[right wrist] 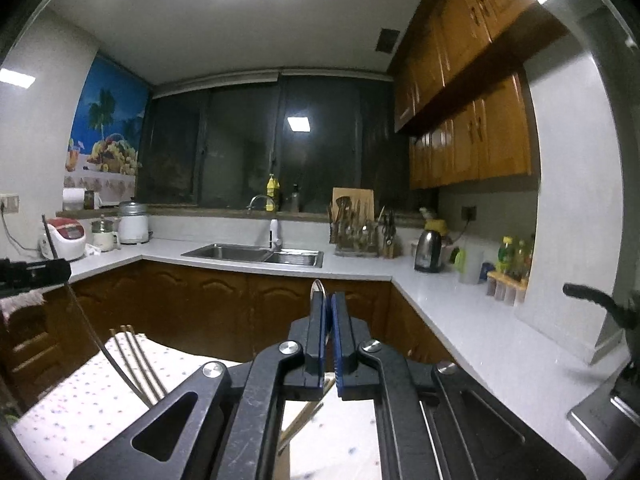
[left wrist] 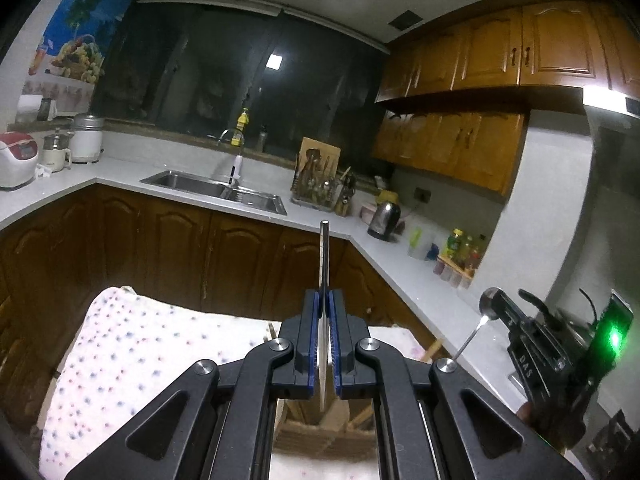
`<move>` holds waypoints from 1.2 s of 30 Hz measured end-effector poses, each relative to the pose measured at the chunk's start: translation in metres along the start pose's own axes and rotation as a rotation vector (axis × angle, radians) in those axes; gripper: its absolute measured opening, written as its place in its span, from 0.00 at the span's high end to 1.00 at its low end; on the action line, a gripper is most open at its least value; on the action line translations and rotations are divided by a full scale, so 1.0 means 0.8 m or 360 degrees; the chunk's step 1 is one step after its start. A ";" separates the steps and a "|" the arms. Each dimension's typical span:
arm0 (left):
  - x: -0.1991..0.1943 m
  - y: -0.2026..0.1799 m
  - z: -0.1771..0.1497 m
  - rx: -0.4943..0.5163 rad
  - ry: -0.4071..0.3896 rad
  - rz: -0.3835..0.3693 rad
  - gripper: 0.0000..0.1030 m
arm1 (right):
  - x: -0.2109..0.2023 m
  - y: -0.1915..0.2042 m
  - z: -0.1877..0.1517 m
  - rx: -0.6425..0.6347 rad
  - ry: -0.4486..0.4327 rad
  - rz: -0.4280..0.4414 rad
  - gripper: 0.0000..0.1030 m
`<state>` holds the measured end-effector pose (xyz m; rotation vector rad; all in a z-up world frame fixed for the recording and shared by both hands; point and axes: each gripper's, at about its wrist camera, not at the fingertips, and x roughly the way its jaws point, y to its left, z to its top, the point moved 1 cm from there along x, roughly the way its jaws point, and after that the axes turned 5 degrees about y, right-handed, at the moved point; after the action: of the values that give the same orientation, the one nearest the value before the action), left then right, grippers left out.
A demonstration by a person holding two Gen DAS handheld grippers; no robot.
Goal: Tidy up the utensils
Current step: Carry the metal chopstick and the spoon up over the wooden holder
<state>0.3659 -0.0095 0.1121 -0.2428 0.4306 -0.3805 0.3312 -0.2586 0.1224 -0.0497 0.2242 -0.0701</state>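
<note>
Our left claw (left wrist: 325,300) is clamped on a fork (left wrist: 324,248), handle pointing far toward the sink (left wrist: 216,188). Our right claw (right wrist: 328,304) is clamped on a spoon (right wrist: 317,289), its bowl just above the pads. Both hang over the dotted cloth (left wrist: 132,344), near the white tabletop (left wrist: 408,280).
</note>
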 end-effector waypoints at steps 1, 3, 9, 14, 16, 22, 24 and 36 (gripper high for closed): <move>0.009 0.001 -0.004 0.0003 0.0000 0.0015 0.97 | 0.005 0.003 -0.003 -0.0012 0.0001 0.0000 0.97; 0.023 0.002 -0.012 0.0008 0.0015 0.0030 0.97 | 0.013 0.008 -0.009 -0.0035 0.0004 -0.0004 0.97; 0.061 -0.001 -0.038 0.0005 0.0072 0.0047 0.97 | 0.029 0.024 -0.037 -0.0103 0.0025 -0.0007 0.97; 0.081 -0.004 -0.055 0.0017 0.0117 0.0070 0.97 | 0.034 0.034 -0.061 -0.0132 0.0055 -0.0005 0.97; 0.085 -0.003 -0.059 0.0021 0.0129 0.0081 0.97 | 0.035 0.037 -0.070 -0.0139 0.0075 -0.0002 0.97; 0.094 -0.004 -0.075 0.0044 0.0207 0.0095 0.97 | 0.039 0.034 -0.086 -0.0090 0.0136 0.0006 0.97; 0.097 -0.005 -0.078 0.0039 0.0232 0.0098 0.97 | 0.040 0.032 -0.093 -0.0076 0.0165 0.0005 0.97; 0.099 -0.002 -0.078 0.0018 0.0247 0.0155 0.95 | 0.043 0.029 -0.124 -0.0016 0.0339 0.0035 0.97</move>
<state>0.4038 -0.0522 0.0293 -0.1811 0.5904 -0.3073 0.3439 -0.2424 0.0173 -0.0497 0.4381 -0.0524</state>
